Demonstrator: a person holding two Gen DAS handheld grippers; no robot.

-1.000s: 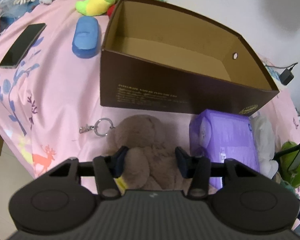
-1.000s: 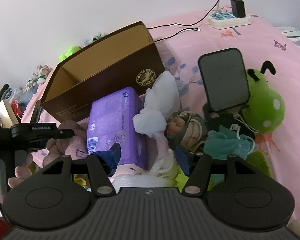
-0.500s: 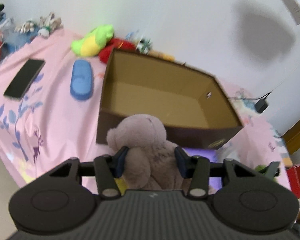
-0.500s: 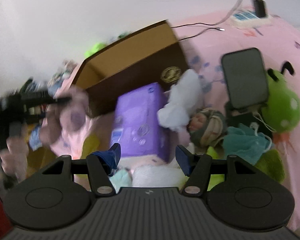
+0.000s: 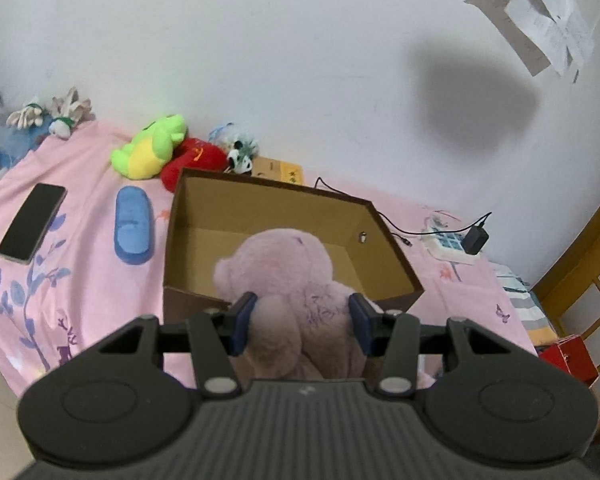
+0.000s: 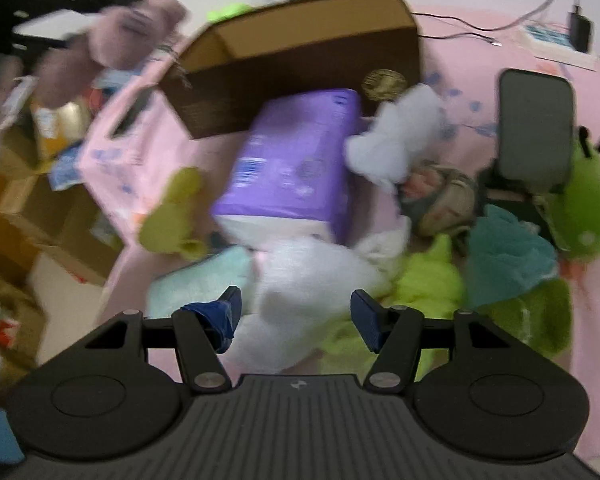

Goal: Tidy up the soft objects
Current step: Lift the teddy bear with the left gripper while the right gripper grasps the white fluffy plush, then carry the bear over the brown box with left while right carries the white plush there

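The left gripper, jaws clamped on the bear, holds it over the box for dropping in, while the right gripper hovers open-jawed and empty above the pile.

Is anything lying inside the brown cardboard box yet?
No: in the left wrist view the cardboard box shows bare floor and walls, while the plush bear sits clamped in the left gripper in front of it.
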